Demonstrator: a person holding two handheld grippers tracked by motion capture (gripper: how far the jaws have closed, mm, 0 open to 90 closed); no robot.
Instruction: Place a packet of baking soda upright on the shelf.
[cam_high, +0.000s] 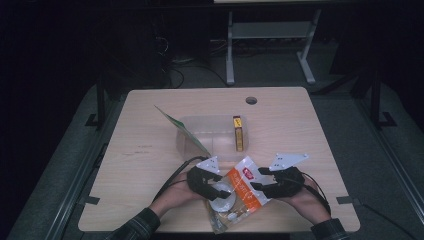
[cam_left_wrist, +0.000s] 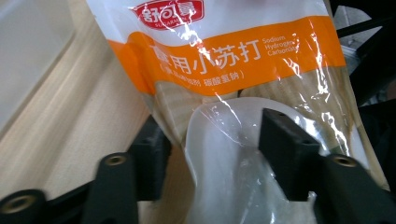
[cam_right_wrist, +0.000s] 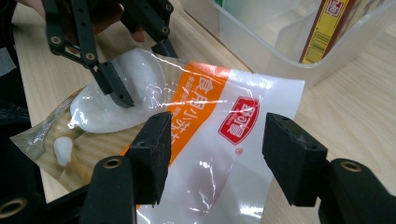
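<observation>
A baking soda bag (cam_high: 240, 190), orange and white on top and clear below, lies flat near the table's front edge. A white lump of powder (cam_right_wrist: 107, 107) shows through its clear part. My left gripper (cam_high: 222, 189) reaches in from the left; in the left gripper view (cam_left_wrist: 217, 140) its jaws straddle that lump, one pad pressing into the bag (cam_left_wrist: 224, 56). The right gripper view shows the left gripper (cam_right_wrist: 142, 74) pinching the lump from both sides. My right gripper (cam_high: 256, 179) hovers at the bag's white top end (cam_right_wrist: 210, 121), with its jaws (cam_right_wrist: 215, 140) apart above the bag.
A clear plastic bin (cam_high: 210, 120) stands behind the bag at mid-table, with a yellow box (cam_high: 238, 132) upright at its right end and a green packet (cam_high: 182, 130) leaning at its left. The wooden table (cam_high: 150, 165) has a cable hole (cam_high: 251, 100) at the back.
</observation>
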